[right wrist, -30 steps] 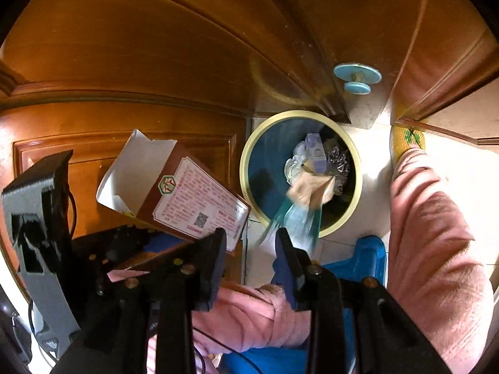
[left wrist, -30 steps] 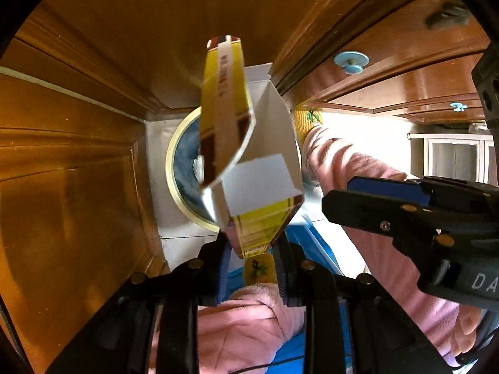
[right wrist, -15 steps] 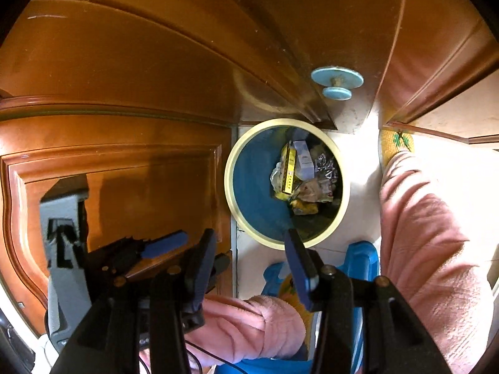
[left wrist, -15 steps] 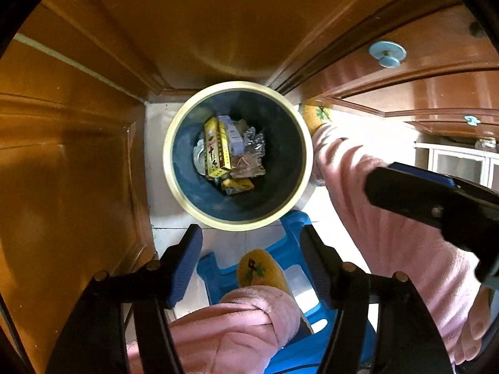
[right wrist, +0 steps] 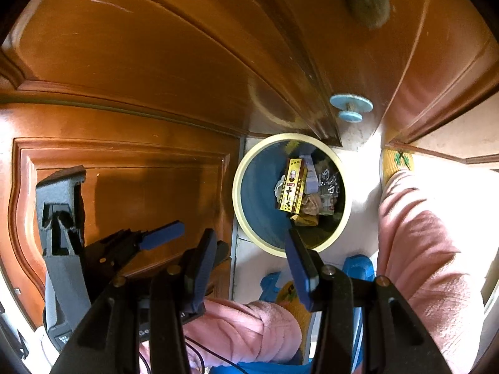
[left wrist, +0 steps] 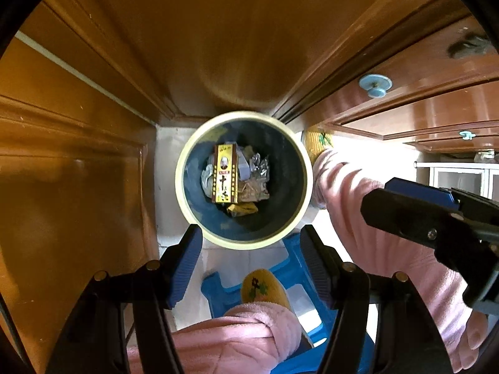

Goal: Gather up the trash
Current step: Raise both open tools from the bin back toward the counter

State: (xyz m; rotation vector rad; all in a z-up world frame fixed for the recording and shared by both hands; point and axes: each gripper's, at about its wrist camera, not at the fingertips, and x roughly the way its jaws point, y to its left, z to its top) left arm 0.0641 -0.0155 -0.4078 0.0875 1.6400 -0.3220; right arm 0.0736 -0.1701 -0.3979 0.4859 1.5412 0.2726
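Both tools empty above the bin, box already inside.

Left tool [left wrist: 249, 258] pointing straight down, jaws just opened and now standing wide with nothing between them; right tool [right wrist: 249, 261] tilted down, jaws moderately apart, also empty. Below, round bin [left wrist: 187, 159] with cream rim on white floor [left wrist: 165, 143], beside wooden cabinet doors [left wrist: 78, 171]. Yellow box [left wrist: 224, 177] lying on top of crumpled wrappers [left wrist: 259, 168] inside. Pink-sleeved limbs [left wrist: 358, 202] and blue stool [left wrist: 218, 286] nearby.

Yellow carton [left wrist: 225, 173] flat atop crumpled wrappers [left wrist: 256, 174] inside cream-rimmed bin [left wrist: 249, 243].
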